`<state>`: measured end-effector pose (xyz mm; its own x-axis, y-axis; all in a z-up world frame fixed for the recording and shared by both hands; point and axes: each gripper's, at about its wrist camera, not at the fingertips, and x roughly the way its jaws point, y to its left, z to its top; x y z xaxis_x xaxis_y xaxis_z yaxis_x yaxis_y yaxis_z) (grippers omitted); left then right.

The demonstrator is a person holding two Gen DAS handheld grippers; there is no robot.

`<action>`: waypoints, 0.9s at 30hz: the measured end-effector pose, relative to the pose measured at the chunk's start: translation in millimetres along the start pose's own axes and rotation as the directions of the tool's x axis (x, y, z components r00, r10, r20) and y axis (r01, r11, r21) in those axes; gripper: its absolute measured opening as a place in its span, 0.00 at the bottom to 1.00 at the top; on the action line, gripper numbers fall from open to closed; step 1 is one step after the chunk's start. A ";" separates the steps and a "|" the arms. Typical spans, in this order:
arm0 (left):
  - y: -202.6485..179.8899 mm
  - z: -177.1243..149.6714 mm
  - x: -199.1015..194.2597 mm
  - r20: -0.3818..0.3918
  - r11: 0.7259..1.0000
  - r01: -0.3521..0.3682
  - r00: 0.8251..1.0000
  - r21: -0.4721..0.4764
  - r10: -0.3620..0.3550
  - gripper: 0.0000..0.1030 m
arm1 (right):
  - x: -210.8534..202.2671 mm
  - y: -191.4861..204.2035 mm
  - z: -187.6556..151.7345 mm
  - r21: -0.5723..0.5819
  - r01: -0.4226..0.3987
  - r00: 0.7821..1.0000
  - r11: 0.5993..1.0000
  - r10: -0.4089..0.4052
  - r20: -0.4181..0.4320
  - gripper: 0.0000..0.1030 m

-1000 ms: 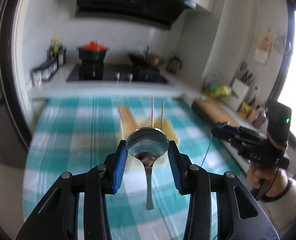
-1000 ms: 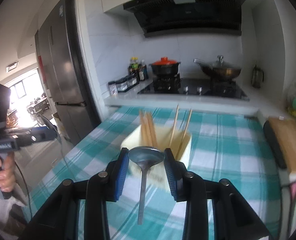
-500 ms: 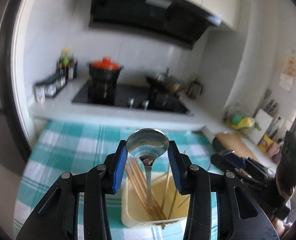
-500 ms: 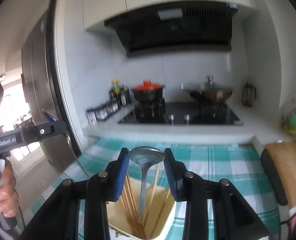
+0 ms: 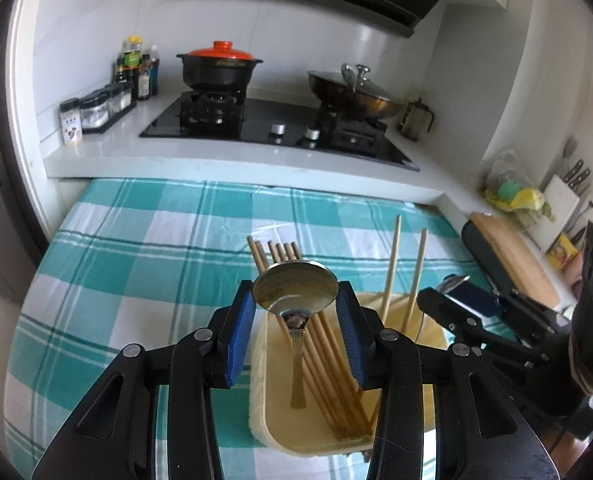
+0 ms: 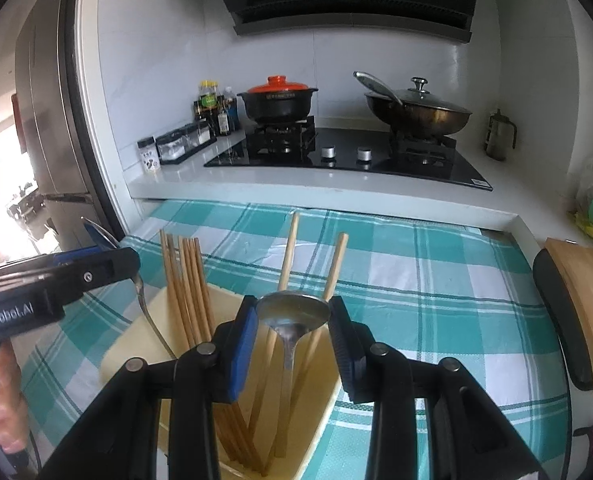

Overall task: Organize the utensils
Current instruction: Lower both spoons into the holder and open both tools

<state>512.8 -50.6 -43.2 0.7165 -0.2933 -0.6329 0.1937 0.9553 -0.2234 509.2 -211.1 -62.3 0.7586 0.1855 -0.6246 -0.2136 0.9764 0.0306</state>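
Above a cream plastic utensil holder (image 5: 268,420) on the teal-and-white checked table (image 5: 136,264), two black grippers each hold a polished steel spoon by the rim of its bowl, handle hanging down into the holder. The left gripper (image 5: 295,312) is clamped on its spoon (image 5: 295,286); the right gripper (image 6: 293,326) is clamped on the other spoon (image 6: 293,309), beside the leaning wooden chopsticks (image 6: 188,280) already stored there. Steel this smooth is stiff, light and probably slippery (the rounded bowl gives the blue pads little flat to bite), so a hold across the bowl's widest part looks soundest. A second ago both spoons hung over open cloth short of the holder; both grippers have since come forward and down, and the handles now dip inside its walls.
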 end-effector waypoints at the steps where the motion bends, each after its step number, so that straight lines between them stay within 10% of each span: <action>1: -0.8 -1.8 2.5 -0.004 1.000 -0.003 1.000 0.005 0.003 0.40 | 2.0 1.0 -0.1 0.001 0.004 1.000 1.000 -0.004 -0.004 0.35; 12: 6.2 -5.9 19.0 -0.078 1.000 -0.018 0.997 -0.007 0.018 0.42 | 6.8 -8.5 2.1 0.069 0.015 0.999 0.998 -0.012 -0.036 0.37; 21: 2.1 18.6 -129.9 0.152 0.998 0.007 0.988 0.070 -0.017 0.82 | -135.6 -4.1 31.4 0.024 0.013 0.988 1.000 -0.017 0.155 0.48; 23: -1.1 5.6 -176.4 0.200 0.994 -0.009 0.980 0.108 -0.013 0.98 | -181.3 2.4 25.8 -0.002 0.014 0.980 1.000 -0.014 0.199 0.54; 27: -7.0 -49.9 -236.2 0.229 0.985 -0.088 0.972 0.147 0.052 1.00 | -256.6 13.2 -11.9 -0.004 0.020 0.962 1.000 -0.018 0.271 0.65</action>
<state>308.7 10.2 70.9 0.8600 -0.2266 -0.4572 0.2266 0.9724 -0.0556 304.4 -247.2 89.1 0.9008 0.1906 -0.3902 -0.2006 0.9796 0.0153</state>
